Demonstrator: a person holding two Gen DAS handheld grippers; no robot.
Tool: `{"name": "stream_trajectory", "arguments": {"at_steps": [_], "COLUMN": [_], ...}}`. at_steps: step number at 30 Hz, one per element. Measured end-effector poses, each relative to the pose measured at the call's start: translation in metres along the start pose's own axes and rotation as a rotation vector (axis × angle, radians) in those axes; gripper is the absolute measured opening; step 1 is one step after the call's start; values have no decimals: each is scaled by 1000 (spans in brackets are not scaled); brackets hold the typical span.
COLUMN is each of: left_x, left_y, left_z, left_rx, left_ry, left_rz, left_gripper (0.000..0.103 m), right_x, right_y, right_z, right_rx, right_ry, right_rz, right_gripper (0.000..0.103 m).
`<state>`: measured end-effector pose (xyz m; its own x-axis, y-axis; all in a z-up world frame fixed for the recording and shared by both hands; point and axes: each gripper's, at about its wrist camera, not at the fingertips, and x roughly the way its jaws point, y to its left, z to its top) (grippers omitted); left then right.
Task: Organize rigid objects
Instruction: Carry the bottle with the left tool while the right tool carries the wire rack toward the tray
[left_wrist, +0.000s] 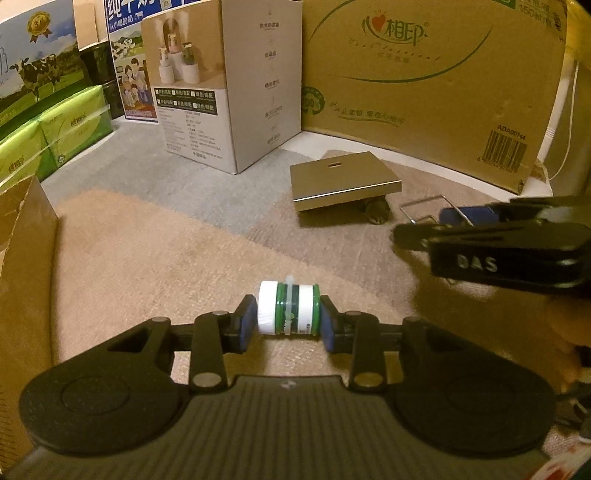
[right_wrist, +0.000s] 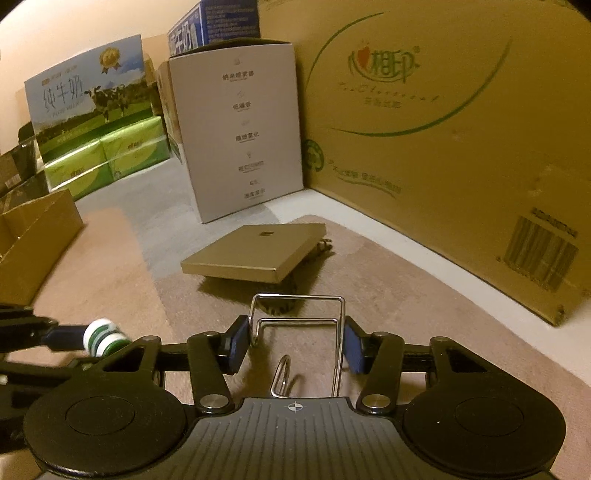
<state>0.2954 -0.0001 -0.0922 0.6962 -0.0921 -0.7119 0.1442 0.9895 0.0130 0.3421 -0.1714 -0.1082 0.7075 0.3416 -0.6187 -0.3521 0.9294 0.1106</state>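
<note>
My left gripper (left_wrist: 288, 317) is shut on a small green-and-white bottle (left_wrist: 290, 312) with a white cap, held sideways above the beige mat; the bottle also shows at the left in the right wrist view (right_wrist: 103, 338). My right gripper (right_wrist: 295, 341) is shut on a bent metal wire rack (right_wrist: 299, 325), pads pressing its two sides. In the left wrist view the right gripper (left_wrist: 417, 225) sits at the right with the wire rack (left_wrist: 428, 206) sticking out. A flat gold box (left_wrist: 343, 181) (right_wrist: 258, 254) lies tilted on a small dark patterned object ahead.
A large brown carton (left_wrist: 436, 81) (right_wrist: 461, 129) stands at the back right. A white product box (left_wrist: 225, 85) (right_wrist: 240, 129) stands behind the gold box. Green tissue packs (left_wrist: 55, 136) (right_wrist: 107, 158) and milk cartons are at the left. An open cardboard box (right_wrist: 33, 232) is near left.
</note>
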Motion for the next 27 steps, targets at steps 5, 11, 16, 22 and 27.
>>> {"name": "stream_trajectory", "arguments": {"at_steps": [5,11,16,22,27], "left_x": [-8,-37,-74,-124,-162], "left_y": [-5,-10,-13,-13,-12], "left_z": [-4,-16,-31,-50,-63], "left_rx": [-3,-30,-76,-122,-121], "left_ry": [-4,-9,-20,-41,-63], "left_rz": [5,1,-10,-23,-8], "left_gripper": [28,28,28,28,28], "right_x": [-19,-53,-89,-134,-173], "right_y": [-5,-5,4,20,35], "right_z": [-8,-19,-32,-46,-52], "right_rx": [30,61,82,87,75], "right_ry": [0,0,1,-1,-21], "right_rz": [-1,-5,3,4,-1], "right_gripper": [52,52,52,52,52]}}
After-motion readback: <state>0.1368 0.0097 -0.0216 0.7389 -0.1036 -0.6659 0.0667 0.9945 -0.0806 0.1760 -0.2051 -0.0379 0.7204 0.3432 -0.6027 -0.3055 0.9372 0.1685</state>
